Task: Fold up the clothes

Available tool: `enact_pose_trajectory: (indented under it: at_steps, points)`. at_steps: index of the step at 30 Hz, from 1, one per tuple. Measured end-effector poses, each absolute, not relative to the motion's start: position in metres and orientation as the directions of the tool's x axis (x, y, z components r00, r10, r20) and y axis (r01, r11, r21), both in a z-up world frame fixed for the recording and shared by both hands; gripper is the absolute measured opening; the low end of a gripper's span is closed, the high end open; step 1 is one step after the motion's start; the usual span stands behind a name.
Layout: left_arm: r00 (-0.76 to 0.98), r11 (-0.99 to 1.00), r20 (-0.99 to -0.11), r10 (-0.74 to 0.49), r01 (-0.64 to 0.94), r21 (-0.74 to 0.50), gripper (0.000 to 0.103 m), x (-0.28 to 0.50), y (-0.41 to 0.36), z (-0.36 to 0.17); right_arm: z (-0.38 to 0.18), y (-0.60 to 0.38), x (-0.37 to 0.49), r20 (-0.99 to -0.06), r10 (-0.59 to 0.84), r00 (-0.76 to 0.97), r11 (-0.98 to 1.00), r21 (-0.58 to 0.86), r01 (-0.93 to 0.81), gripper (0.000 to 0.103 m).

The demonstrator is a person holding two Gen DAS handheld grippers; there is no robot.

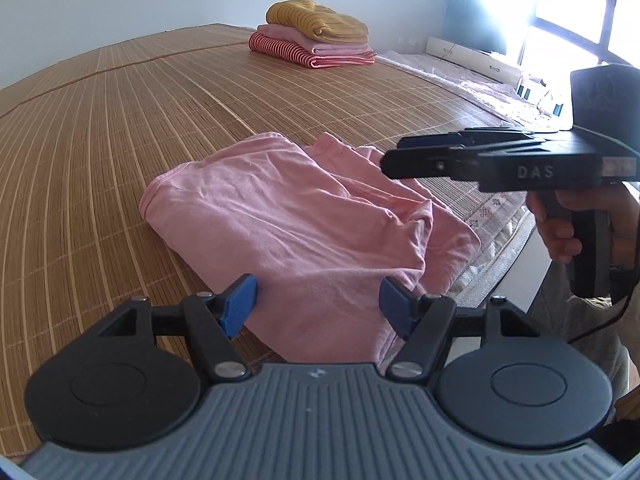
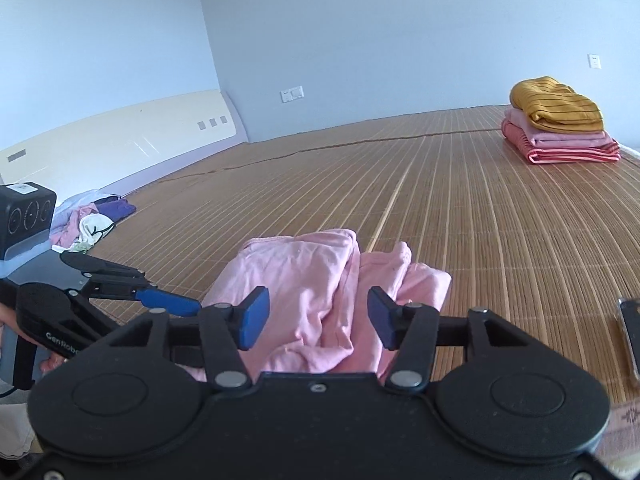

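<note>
Pink garment (image 1: 288,224) lies partly folded and rumpled on the bamboo mat (image 1: 120,152), near the mat's front edge, layers bunched toward one side. Nothing grips it.

Left gripper (image 1: 318,306): released, jaws wide apart, blue pads (image 1: 240,304) either side of the garment's near edge. Cloth shows between the pads, but they don't press on it. Whether the tips touch the fabric I can't tell.

Right gripper (image 2: 318,316): also released, jaws apart, nothing clamped. In the left wrist view it hangs over the garment's far side, clear of the cloth, with a hand (image 1: 560,232) on its grip. In its own view the pink cloth fills the gap between the pads, with no contact visible.

Further out: stack of folded clothes (image 1: 316,36) at the mat's far end, well apart from the garment, yellow striped piece on top, pink in the middle, red-striped at the bottom. Loose pile of unfolded clothes (image 2: 90,222) lies at the mat's other side near the headboard (image 2: 120,132). Window (image 1: 580,20) is bright and washed out behind the stack. Metal object (image 2: 630,340) at the right edge of the right wrist view; can't identify it.
</note>
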State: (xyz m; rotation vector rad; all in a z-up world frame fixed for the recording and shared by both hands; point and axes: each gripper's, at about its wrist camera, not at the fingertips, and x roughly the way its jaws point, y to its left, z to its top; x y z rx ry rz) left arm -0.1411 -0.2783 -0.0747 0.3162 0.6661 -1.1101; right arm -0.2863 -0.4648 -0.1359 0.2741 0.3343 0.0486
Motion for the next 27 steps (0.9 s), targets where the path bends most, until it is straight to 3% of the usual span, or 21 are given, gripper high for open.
enact_pose_trajectory:
  at_steps: [7,10,13,15,17,19,20,23,27]
  points:
    - [0.277,0.422,-0.635,-0.721,0.903,-0.085,0.078,-0.143,-0.277,-0.08,-0.15,-0.472,-0.207,-0.454,0.151,0.878,0.952,0.307,-0.004,0.058]
    - [0.269,0.419,-0.634,-0.725,0.903,-0.096,0.078,-0.142,-0.276,-0.081,-0.155,-0.465,-0.201,-0.459,0.165,0.873,0.942,0.336,-0.002,0.057]
    - [0.265,0.416,-0.63,-0.73,0.903,-0.103,0.078,-0.141,-0.275,-0.082,-0.153,-0.454,-0.201,-0.475,0.128,0.87,0.962,0.273,0.008,0.044]
    - [0.264,0.416,-0.628,-0.732,0.903,-0.105,0.078,-0.141,-0.274,-0.081,-0.154,-0.443,-0.199,-0.495,0.092,0.864,0.98,0.201,0.011,0.042]
    - [0.264,0.417,-0.627,-0.733,0.903,-0.106,0.078,-0.142,-0.273,-0.08,-0.154,-0.436,-0.199,-0.504,0.062,0.861,0.989,0.146,0.015,0.027]
    - [0.264,0.415,-0.618,-0.74,0.903,-0.11,0.078,-0.143,-0.269,-0.075,-0.152,-0.434,-0.202,-0.486,0.053,0.873,0.99,0.139,0.017,0.011]
    - [0.265,0.413,-0.611,-0.746,0.904,-0.113,0.078,-0.143,-0.267,-0.072,-0.148,-0.437,-0.205,-0.466,0.07,0.882,0.984,0.175,0.014,0.009]
    - [0.264,0.405,-0.57,-0.778,0.904,-0.135,0.078,-0.145,-0.256,-0.057,-0.13,-0.449,-0.229,-0.335,0.158,0.929,0.934,0.355,-0.031,0.008]
    - [0.268,0.382,-0.536,-0.8,0.917,-0.111,0.078,-0.151,-0.254,-0.045,-0.108,-0.469,-0.266,-0.194,0.159,0.968,0.859,0.51,-0.039,0.008]
